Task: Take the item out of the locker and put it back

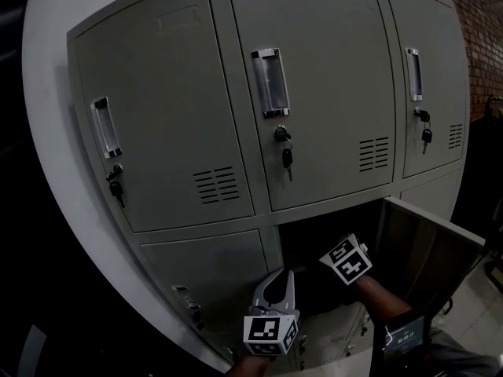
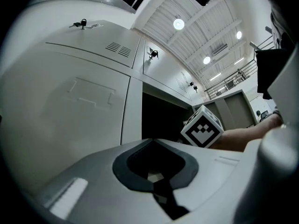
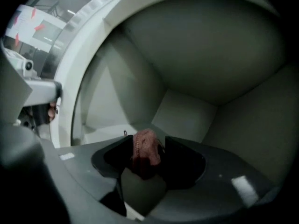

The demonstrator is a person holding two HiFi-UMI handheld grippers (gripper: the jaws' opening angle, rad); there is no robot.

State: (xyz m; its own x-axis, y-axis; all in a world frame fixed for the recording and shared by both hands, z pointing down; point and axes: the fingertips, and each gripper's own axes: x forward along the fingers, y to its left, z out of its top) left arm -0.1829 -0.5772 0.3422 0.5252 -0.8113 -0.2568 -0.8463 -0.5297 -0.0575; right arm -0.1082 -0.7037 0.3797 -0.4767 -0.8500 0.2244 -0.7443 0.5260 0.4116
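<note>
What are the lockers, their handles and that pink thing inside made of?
Lockers: probably painted sheet metal, matte grey, with punched vent slots. Handles: shiny, chrome-like metal, by the bright glints. Pink thing: looks soft, maybe cloth or rubber; dull and wrinkled, too dark to be sure.

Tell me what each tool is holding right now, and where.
Left tool: nothing, jaws together. Right tool: a reddish item stands between its jaws at mid-body, but a gap shows beside it, so probably not gripped.

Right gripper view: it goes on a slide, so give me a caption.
Inside the grey metal locker compartment, the right gripper has a small reddish-pink lumpy item between its jaws.
</note>
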